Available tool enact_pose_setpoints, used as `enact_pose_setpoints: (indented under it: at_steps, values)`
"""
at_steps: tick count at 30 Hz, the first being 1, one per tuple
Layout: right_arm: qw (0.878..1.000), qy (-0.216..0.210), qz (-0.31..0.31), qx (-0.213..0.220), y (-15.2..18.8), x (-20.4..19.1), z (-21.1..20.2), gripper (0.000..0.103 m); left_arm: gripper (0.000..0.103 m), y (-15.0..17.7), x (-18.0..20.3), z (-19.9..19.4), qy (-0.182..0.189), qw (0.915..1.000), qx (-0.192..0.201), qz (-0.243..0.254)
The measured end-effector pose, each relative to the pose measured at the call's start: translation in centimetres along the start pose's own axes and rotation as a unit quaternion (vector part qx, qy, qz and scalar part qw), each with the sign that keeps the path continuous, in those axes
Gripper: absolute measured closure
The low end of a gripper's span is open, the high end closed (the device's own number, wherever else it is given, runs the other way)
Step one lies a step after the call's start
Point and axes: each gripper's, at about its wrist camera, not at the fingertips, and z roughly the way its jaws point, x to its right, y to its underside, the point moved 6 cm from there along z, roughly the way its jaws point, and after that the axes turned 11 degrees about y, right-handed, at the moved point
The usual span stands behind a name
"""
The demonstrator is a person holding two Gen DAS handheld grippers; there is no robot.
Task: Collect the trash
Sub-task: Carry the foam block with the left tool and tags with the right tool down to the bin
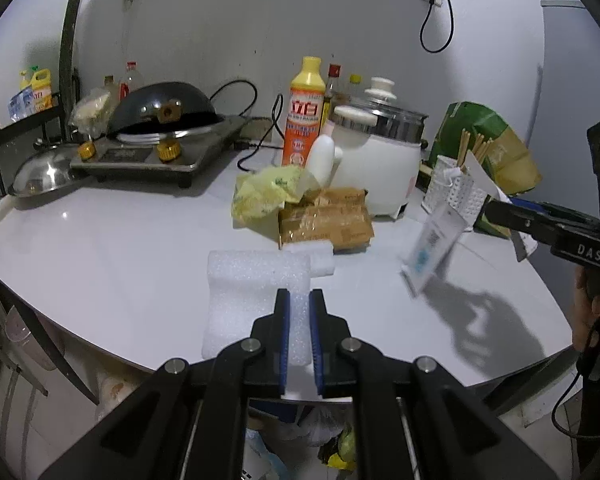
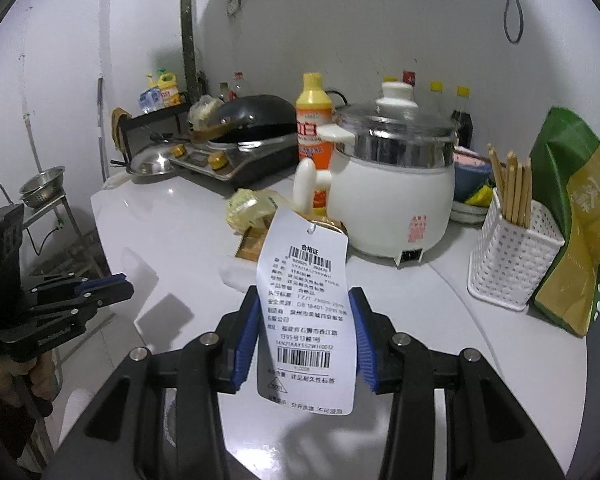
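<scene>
My left gripper (image 1: 300,300) is shut on a white foam piece (image 1: 256,288) that rests on the white table's front edge. My right gripper (image 2: 304,300) holds a white paper tag with barcodes (image 2: 306,320) between its blue pads, lifted above the table; the tag also shows in the left wrist view (image 1: 436,240), with the right gripper (image 1: 488,208) at the right. A crumpled yellow wrapper (image 1: 264,192) and a brown cardboard packet (image 1: 328,220) lie mid-table behind the foam.
A white electric cooker (image 2: 396,196) and an orange detergent bottle (image 1: 306,116) stand at the back. A stove with a black wok (image 1: 160,116) is at back left. A white chopstick basket (image 2: 512,252) and a green bag (image 2: 576,220) stand at the right.
</scene>
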Motion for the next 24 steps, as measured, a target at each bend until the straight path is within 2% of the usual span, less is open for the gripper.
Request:
enact_pose_setpoints:
  at_steps: [11, 19, 24]
  values:
    - [0.998, -0.029, -0.028, 0.056, -2.9, -3.5, -5.3, 0.062, 0.094, 0.4, -0.1, -3.9, -0.009, 0.9998, 0.017, 0.003]
    - [0.994, -0.059, -0.058, 0.066, -3.1, -8.3, -7.1, 0.062, 0.094, 2.6, -1.4, -7.7, -0.034, 0.9989, 0.032, 0.002]
    - [0.992, -0.072, -0.083, 0.059, -2.2, -11.5, -7.4, 0.062, 0.094, 4.6, -3.0, -9.1, -0.038, 0.9986, 0.033, -0.017]
